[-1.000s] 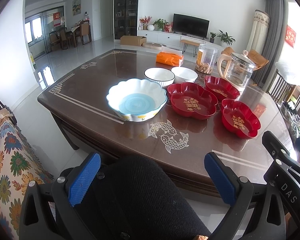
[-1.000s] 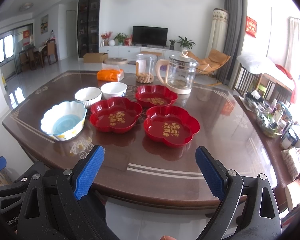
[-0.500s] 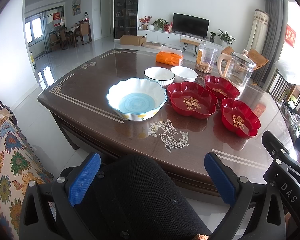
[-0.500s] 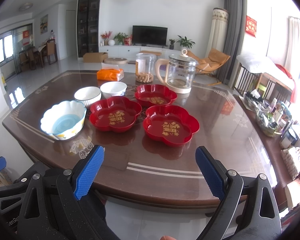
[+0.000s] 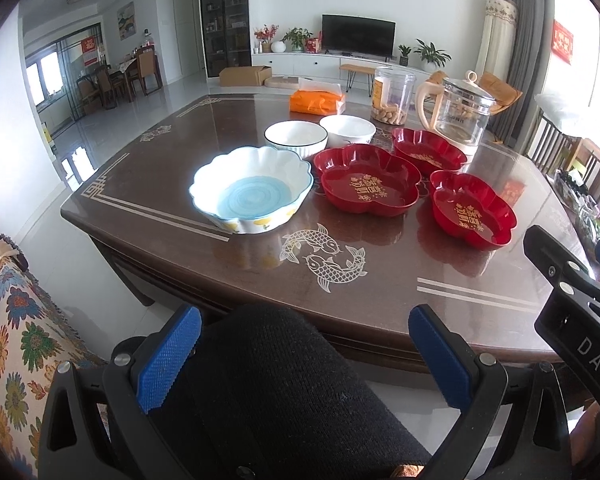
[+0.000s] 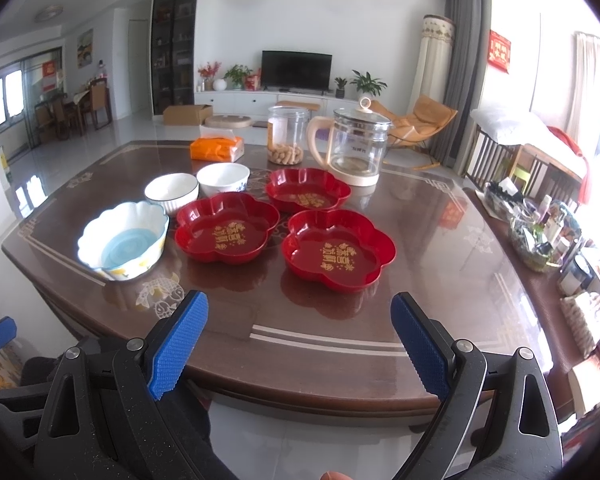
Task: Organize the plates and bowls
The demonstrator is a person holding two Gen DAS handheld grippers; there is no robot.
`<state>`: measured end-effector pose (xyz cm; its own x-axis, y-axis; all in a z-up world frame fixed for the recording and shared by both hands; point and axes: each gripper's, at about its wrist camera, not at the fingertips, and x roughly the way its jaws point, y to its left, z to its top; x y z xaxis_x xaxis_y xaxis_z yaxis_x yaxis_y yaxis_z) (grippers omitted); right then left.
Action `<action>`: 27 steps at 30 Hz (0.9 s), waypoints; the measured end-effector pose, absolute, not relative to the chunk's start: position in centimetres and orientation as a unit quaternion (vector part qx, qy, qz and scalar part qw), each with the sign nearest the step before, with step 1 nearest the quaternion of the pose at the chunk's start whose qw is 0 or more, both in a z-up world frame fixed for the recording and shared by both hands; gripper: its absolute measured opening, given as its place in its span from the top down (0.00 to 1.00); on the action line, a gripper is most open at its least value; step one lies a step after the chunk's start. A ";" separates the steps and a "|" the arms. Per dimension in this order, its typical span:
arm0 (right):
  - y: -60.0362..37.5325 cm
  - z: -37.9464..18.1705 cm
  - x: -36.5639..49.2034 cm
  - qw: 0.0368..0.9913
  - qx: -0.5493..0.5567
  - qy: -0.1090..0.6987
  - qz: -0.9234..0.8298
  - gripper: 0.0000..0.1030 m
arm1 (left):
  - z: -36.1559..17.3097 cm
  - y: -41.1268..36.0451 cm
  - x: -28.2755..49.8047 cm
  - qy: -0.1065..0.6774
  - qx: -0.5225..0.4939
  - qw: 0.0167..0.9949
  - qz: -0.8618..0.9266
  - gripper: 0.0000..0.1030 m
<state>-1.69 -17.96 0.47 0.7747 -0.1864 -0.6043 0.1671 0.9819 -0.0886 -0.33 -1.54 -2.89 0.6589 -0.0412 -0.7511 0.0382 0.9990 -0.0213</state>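
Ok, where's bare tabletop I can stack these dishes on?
Bare wood lies along the near edge, from the fish inlay to in front of the nearest red plate, and on the right side past it. The middle is crowded: scalloped bowl, two white bowls, three red plates, kettle behind.

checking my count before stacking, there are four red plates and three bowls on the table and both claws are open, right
Not quite: there are three red plates, not four. The right wrist view shows them all: one beside the scalloped bowl, one, one nearer the kettle and one closest to the right claw. The three bowls and both open claws, the left claw included, are correct.
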 end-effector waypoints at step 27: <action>-27.6 -3.8 25.1 0.822 0.138 0.516 0.197 0.09 | -7.8 -2.5 16.2 0.520 -0.217 0.824 -0.064 0.01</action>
<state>25.13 -27.65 -3.84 0.3911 0.4659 -0.7937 -0.1809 0.8845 0.4301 16.18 -2.50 -7.80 0.4514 -0.3303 -0.8289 -0.1206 0.8978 -0.4235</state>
